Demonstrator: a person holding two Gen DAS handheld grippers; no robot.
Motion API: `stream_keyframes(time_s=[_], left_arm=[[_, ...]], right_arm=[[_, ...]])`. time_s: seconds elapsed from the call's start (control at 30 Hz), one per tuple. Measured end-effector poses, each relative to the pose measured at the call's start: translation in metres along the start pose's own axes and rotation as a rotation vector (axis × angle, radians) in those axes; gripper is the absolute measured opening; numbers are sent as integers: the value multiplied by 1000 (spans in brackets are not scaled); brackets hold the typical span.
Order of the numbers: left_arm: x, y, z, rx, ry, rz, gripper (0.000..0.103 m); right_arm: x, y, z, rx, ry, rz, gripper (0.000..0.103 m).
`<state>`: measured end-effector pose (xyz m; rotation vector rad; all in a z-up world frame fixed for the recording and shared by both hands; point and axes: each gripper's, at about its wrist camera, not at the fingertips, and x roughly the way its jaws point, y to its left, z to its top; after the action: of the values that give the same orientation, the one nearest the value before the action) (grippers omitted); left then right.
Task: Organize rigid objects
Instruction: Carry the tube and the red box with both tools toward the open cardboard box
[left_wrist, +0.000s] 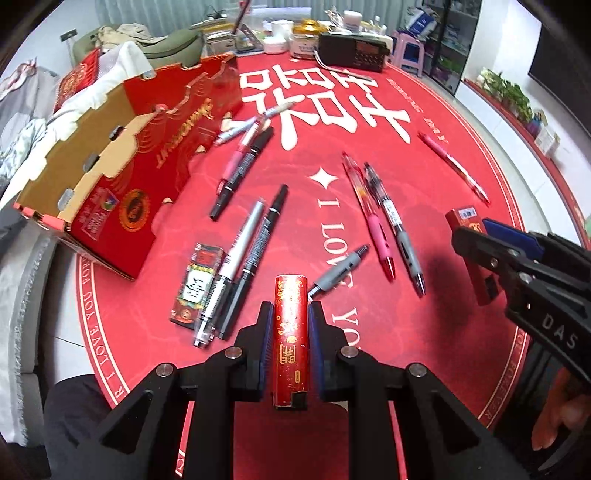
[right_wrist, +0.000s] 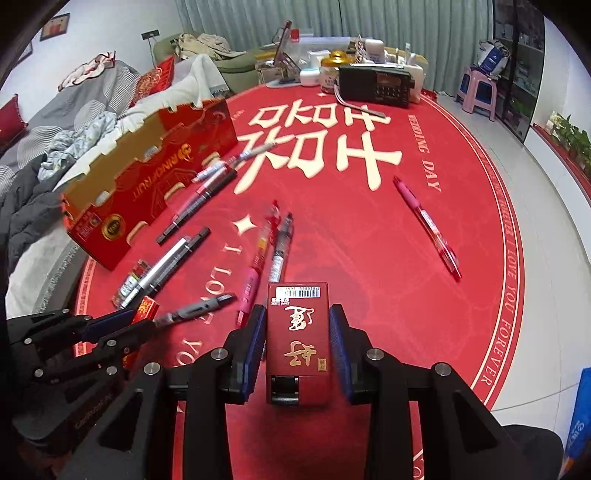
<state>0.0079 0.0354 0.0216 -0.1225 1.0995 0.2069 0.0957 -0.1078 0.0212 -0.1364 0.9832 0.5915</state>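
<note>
My left gripper (left_wrist: 290, 314) is shut on a narrow red box with gold characters (left_wrist: 290, 343), held edge-up above the round red mat (left_wrist: 424, 177). Held a little above the mat, a wider red box with a barcode (right_wrist: 297, 332) has my right gripper (right_wrist: 297, 312) shut on it. Each gripper shows in the other's view: the right gripper (left_wrist: 476, 236) at the right, the left gripper (right_wrist: 125, 326) at the lower left. Several pens (left_wrist: 373, 218) and markers (left_wrist: 243, 166) lie scattered on the mat. A small patterned box (left_wrist: 197, 284) rests beside a silver pen (left_wrist: 236, 251).
An open red cardboard carton (left_wrist: 122, 177) stands at the mat's left. A black radio (left_wrist: 354, 50), jars and clutter line the far edge. A lone pink pen (right_wrist: 428, 225) lies to the right. A sofa with clothes (right_wrist: 55, 140) is beyond the carton, a pink stool (right_wrist: 478, 90) far right.
</note>
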Motion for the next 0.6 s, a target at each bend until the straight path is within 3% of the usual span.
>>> stream_keyframes(time_s=[0.2,0.43,0.6], left_arm=[[-9,17,6,-53,-24,-12,20],[-28,53,13,-171,-89,-79,20],[-34,66,18,-210,-109,-77,20]], right_arm=[[-10,15,10,-27,-27,22,36],[-23,35,22,-57,-65,55,36],[-32,57,33,-102,-94,84,36]])
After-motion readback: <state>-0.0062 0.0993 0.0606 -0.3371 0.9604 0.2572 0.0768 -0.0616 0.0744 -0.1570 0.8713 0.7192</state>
